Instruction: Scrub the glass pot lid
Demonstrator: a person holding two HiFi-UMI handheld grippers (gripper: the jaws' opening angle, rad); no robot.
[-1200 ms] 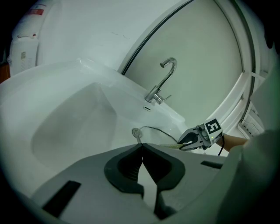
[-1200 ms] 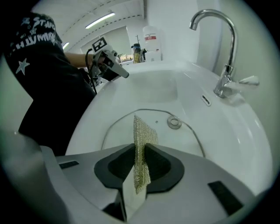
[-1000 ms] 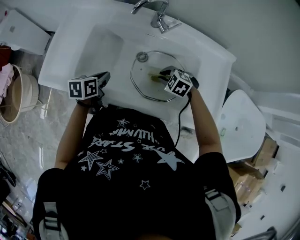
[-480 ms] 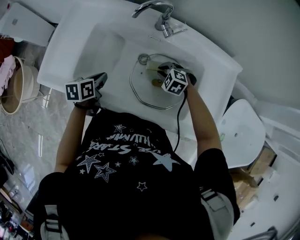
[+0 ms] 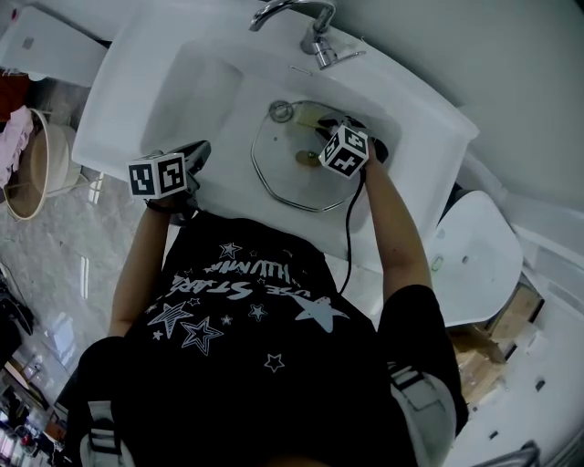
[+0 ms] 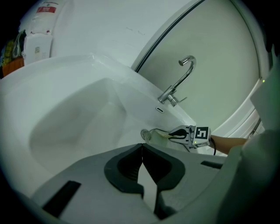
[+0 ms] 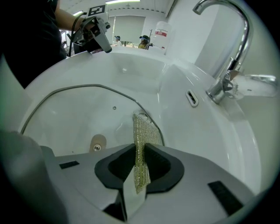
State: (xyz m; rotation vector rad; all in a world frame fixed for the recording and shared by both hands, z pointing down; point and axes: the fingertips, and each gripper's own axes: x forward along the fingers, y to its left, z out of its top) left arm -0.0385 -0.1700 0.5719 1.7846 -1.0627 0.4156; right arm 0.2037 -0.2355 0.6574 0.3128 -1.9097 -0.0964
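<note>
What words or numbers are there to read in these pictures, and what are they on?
"STARS": on the black shirt, seen upside down; the other words beside it are too unclear to read.
Red label on the white container, right gripper view: too small to read.
Red label on the white thing at the top left, left gripper view: too blurred to read.
Marker cubes: only black-and-white squares, no letters.

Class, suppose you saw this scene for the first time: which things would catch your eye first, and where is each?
The glass pot lid lies in the white sink, below the chrome faucet. The right gripper is shut on a gold mesh scouring cloth, whose end is at the lid's rim. The left gripper is shut and empty at the sink's front edge.
</note>
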